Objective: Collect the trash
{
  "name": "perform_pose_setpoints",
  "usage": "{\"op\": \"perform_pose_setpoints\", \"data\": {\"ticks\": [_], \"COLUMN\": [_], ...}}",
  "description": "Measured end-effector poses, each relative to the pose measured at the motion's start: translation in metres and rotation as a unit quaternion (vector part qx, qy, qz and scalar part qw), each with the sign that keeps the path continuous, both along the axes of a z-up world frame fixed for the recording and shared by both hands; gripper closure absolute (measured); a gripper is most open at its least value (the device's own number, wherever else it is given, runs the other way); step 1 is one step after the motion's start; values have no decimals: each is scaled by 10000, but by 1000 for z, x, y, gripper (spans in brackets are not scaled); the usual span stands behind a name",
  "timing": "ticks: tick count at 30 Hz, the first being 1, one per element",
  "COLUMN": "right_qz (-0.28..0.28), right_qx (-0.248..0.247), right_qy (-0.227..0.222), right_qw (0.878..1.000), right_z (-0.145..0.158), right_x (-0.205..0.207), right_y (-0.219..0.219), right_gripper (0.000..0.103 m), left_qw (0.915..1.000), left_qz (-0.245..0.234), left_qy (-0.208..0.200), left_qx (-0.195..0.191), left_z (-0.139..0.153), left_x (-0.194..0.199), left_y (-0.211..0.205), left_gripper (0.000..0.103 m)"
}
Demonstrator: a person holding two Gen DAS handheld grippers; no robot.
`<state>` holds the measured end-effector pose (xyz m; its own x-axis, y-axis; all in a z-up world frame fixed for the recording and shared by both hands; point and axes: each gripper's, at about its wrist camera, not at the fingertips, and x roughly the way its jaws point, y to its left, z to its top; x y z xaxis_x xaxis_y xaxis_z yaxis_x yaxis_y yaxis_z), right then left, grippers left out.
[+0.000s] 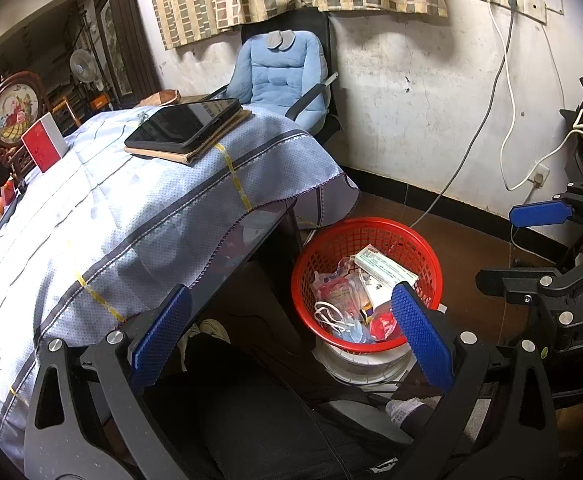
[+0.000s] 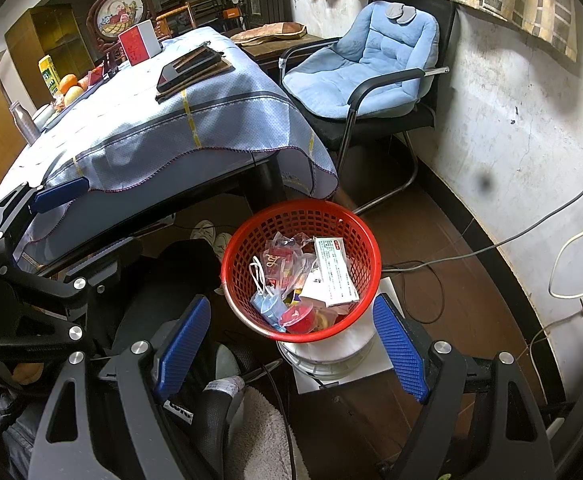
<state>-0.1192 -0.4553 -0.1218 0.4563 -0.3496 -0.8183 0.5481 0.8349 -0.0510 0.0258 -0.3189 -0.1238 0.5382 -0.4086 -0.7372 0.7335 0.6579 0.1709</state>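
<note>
Your left gripper [image 1: 291, 328]: jaws wide, empty | your right gripper [image 2: 291, 336]: jaws wide, empty, above red basket [image 2: 347, 216] of trash

both grippers [image 1: 291, 332] [image 2: 291, 344] wide-jawed, empty

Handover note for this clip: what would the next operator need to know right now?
Left tool: open, empty, held beside the table edge.
Right tool: open, empty, above the red basket.
Basket sits on a white stand on the floor by the table corner; it holds a blue face mask, clear wrappers, a medicine box and a red cup.
Done: that trash is binned.
Left: no loose trash visible on the tablecloth; check outside the views.
</note>
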Motion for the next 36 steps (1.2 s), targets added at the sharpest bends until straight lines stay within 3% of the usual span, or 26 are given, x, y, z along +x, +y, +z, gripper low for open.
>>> {"op": "perform_pose_setpoints", "data": {"ticks": [36], "right_qz": [-6], "right_qx": [19], "right_qy": [24], "right_qw": [10000], "right_z": [-5], "right_x": [-2], "right_y": [-2], "right_gripper": [21], "left_qw": [9995], "left_qz": [-295], "left_qy": [-46], "left_qx": [78], "left_z": [-5], "left_x": [-5], "left_y": [3], "left_gripper": [7]}}
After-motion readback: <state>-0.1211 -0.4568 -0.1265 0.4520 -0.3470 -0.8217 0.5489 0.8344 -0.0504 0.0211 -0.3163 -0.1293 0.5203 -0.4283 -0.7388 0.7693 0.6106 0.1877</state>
